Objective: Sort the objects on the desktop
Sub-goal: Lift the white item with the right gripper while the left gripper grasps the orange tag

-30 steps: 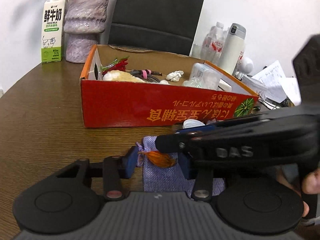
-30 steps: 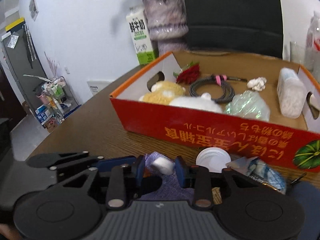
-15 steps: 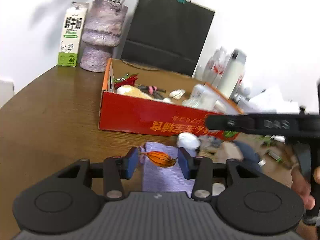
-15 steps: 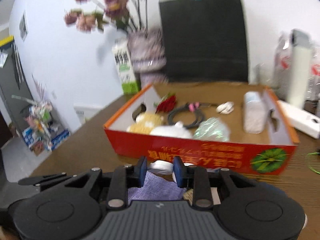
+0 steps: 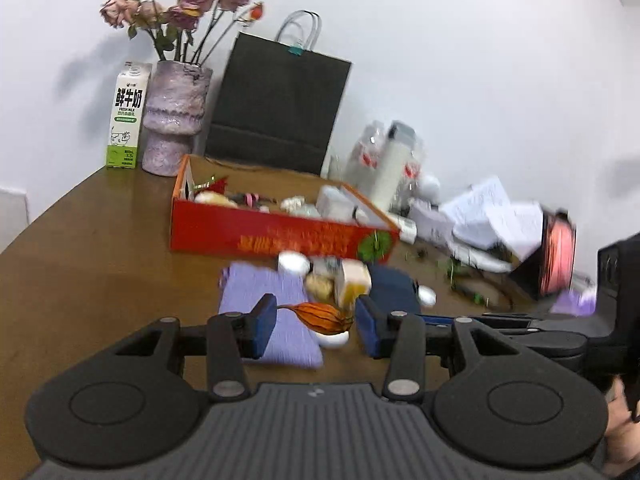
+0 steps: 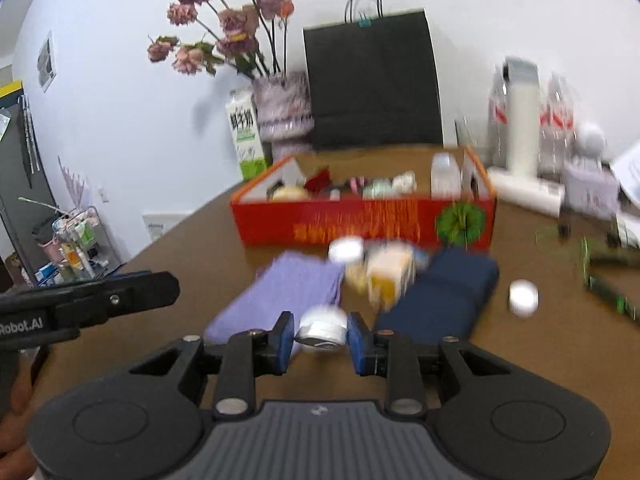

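Note:
An orange dried pod hangs between the blue pads of my left gripper, which is shut on it above a purple pouch. My right gripper is shut on a small white round piece. Both are held back from the red cardboard box, which holds several items. Each gripper's black body shows in the other's view: the right one, the left one. Between box and grippers lie the purple pouch, a navy pouch, a white lid and a small yellow carton.
A milk carton, a vase of dried roses and a black paper bag stand behind the box. Bottles and a white flask, loose papers and a spool crowd the right. A white cap lies on the wood.
Both grippers have drawn back from the box and risen a little, each carrying its object along. The pouches and small items on the table have come into view.

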Available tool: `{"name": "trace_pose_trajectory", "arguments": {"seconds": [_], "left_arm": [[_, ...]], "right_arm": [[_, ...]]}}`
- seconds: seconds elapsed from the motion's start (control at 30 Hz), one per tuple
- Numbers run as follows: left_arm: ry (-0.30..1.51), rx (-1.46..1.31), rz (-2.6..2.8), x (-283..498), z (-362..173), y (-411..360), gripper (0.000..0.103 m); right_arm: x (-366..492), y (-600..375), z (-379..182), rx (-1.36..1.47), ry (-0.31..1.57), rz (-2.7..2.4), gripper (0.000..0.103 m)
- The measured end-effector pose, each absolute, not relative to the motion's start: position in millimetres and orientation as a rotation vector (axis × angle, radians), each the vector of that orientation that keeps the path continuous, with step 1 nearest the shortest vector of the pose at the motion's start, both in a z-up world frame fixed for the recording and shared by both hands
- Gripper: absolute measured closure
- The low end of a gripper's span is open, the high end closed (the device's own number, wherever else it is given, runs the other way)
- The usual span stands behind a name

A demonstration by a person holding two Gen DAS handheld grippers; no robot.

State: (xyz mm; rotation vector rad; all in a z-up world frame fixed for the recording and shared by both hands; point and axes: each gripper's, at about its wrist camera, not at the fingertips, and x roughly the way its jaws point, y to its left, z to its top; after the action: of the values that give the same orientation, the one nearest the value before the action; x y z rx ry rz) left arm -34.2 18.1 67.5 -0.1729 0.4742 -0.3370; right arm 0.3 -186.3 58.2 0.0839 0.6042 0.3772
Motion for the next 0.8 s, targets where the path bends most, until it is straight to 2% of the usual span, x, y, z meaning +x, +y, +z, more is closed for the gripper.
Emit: {"name": "trace_pose_trajectory", "arguments": {"seconds": [0.27,0.43,0.63,0.8], "left_arm": [[0.545,-0.105,-0.361,-86.2,45.1,4.7,0.059],[0.490,-0.041,-0.367,-109.1,52.2,-1.2,0.058],[0.480,-0.037,-0.361,-96.9,64.7,-3.7,0.058],[0.464,-0.035,-0.329,-56.6,80.4,2.3,0.059]], "right_arm": [[-71.5,-201.2,32.8,0.099,0.651,0.330,0.075],[-104.5,-204.2,27.6,0.085,0.659,0.316,0.075],[-104.1,-213.7,35.9,0.104,0.635,0.308,0.075],[-75.3,-232.7,63.4,0.167,0.586,0.326,0.076]]}}
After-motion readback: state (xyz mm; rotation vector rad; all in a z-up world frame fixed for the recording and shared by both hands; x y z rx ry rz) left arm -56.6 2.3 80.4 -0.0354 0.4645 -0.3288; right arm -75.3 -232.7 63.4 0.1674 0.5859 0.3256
